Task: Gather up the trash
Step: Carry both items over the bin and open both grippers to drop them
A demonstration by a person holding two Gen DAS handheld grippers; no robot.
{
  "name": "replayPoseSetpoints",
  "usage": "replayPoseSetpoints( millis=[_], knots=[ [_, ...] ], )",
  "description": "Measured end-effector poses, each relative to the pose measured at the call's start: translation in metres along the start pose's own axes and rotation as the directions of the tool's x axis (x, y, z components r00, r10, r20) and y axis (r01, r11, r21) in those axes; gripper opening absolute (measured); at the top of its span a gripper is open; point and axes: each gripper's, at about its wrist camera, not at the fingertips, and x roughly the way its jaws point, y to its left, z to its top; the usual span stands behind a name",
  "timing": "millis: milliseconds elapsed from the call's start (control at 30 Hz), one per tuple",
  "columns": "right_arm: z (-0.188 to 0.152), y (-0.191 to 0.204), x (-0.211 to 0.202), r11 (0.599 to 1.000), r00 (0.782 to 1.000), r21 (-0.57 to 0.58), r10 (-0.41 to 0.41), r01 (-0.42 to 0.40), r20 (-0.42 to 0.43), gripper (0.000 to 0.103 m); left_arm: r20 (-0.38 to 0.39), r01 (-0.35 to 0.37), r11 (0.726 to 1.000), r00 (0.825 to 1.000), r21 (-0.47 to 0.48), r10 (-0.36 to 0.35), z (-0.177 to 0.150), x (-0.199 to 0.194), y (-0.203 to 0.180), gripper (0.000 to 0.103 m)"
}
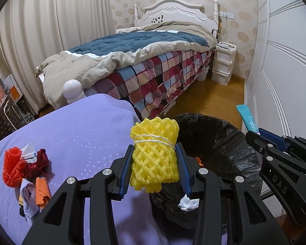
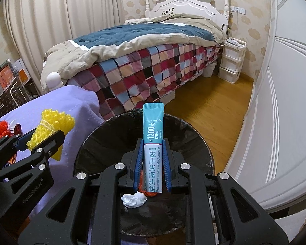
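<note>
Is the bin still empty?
No, the black-lined bin already holds a crumpled white tissue and an orange scrap.

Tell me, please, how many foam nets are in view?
2: a yellow net in the left gripper, an orange net on the purple cloth. The pile may hide more.

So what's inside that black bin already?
In the bin, lined with a black bag, lie a crumpled white tissue and an orange scrap. The sachet and right gripper cover part of the bottom, so anything beneath them is hidden.
</note>
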Motion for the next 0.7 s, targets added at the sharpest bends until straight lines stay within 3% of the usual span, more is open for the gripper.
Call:
replayPoseSetpoints(
  millis=[300,367,467,633,700],
  knots=[
    [0.000,-0.007,0.008,1.000,1.000,0.011,-0.007,0.007,-0.011,0.020,-0.017,-0.002,1.000,1.000,0.020,0.002,0.005,0.009,-0.007,0.042],
    [0.001,-0.008,0.009,1.000,1.000,0.014,-0.009,0.009,-0.010,0.020,-0.021,-0.008,1.000,1.000,0.021,0.009,0.005,0.010,-0.007,0.050],
    [0.001,-0.011,0.009,1.000,1.000,0.022,-0.017,0.017,-0.003,0.035,-0.013,-0.011,1.000,1.000,0.015,0.012,0.005,0.008,-0.006,0.061],
    [0.000,-0.015,0.007,0.999,1.000,0.029,-0.031,0.031,0.003,0.040,-0.010,-0.015,1.000,1.000,0.004,0.015,0.005,0.006,-0.004,0.069],
    [0.000,-0.016,0.005,0.999,0.999,0.033,-0.036,0.036,0.005,0.048,-0.005,-0.017,1.000,1.000,0.002,0.017,0.005,0.004,-0.004,0.072]
  ],
)
